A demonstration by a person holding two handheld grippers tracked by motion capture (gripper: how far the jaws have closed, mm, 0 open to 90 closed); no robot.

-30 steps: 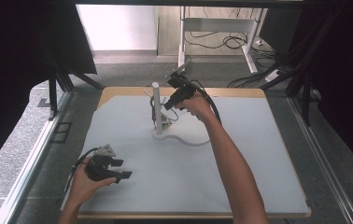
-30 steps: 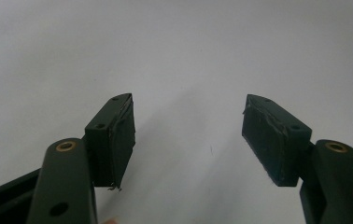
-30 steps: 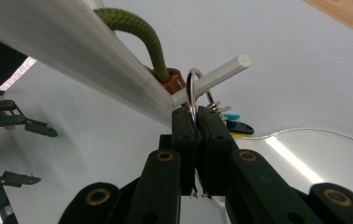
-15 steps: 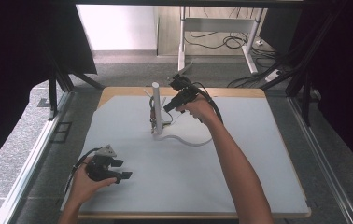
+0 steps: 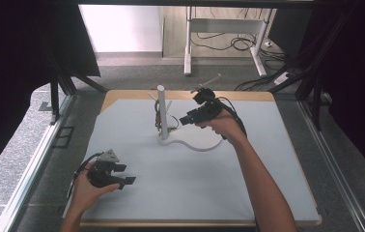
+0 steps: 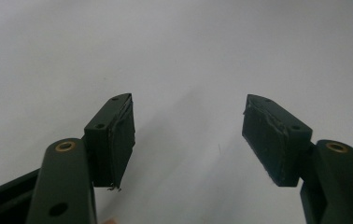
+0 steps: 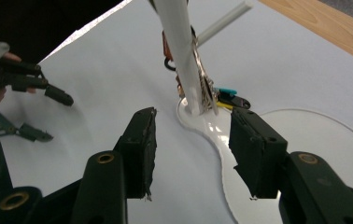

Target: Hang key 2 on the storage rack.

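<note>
The right gripper (image 5: 186, 119) has just been opening, and nothing sits between its jaws now; a second ago it was pressed up against the white stand (image 5: 161, 112), and it has since drawn off to the side. That reads as a release: the small keys and clips (image 7: 206, 95) hang at the post, above the white base plate (image 5: 197, 141). The left gripper (image 5: 124, 175) rests open and empty near the front edge of the grey mat (image 5: 248, 183), well apart. Nothing blocks the post except its own side rods (image 7: 225, 17)
</note>
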